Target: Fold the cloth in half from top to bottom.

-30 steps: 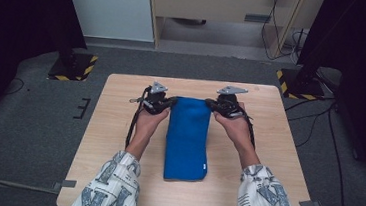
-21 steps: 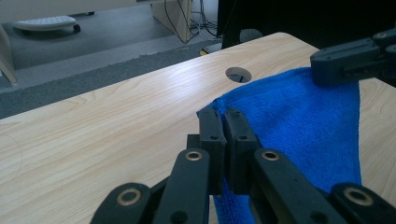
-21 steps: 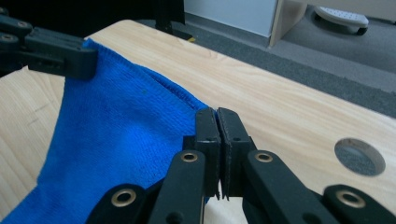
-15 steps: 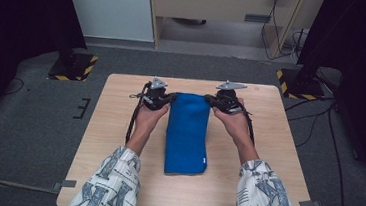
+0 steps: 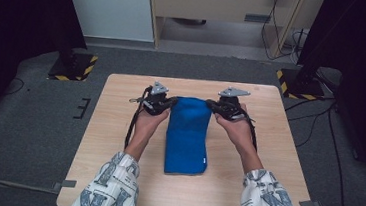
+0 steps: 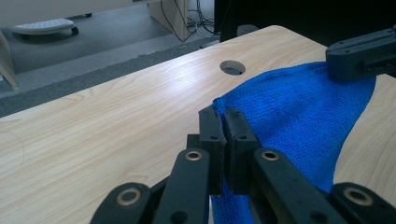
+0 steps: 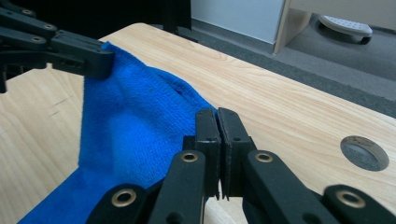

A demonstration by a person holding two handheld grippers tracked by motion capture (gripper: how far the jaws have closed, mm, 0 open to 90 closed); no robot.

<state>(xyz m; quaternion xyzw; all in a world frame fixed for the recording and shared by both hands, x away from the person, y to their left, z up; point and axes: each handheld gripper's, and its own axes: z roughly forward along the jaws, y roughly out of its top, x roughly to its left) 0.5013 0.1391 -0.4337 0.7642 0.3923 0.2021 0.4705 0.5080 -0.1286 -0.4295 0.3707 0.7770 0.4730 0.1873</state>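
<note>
Centrally on the light wooden table (image 5: 114, 177) is laid one blue towel (image 5: 187, 138), folded into a long strip running from the far middle of the tabletop toward the person's side, its near end lying flat with a small white tag at the right edge. Its far end is lifted slightly off the wood and stretched between two grippers. The left gripper (image 5: 170, 102) is seen clamped on the far left corner of the towel; in the left gripper view (image 6: 226, 116) the two black jaws are pressed together with the blue cloth pinched between them. The right gripper (image 5: 211, 104) is likewise clamped on the far right corner; in the right gripper view (image 7: 217, 116) the jaws are closed on the towel's edge. Each gripper is borne by a hand in a patterned sleeve (image 5: 113, 187). A round cable hole (image 6: 232, 67) is noted in the tabletop beyond the towel. Grey carpet (image 5: 29, 119) is recorded around the table.
</note>
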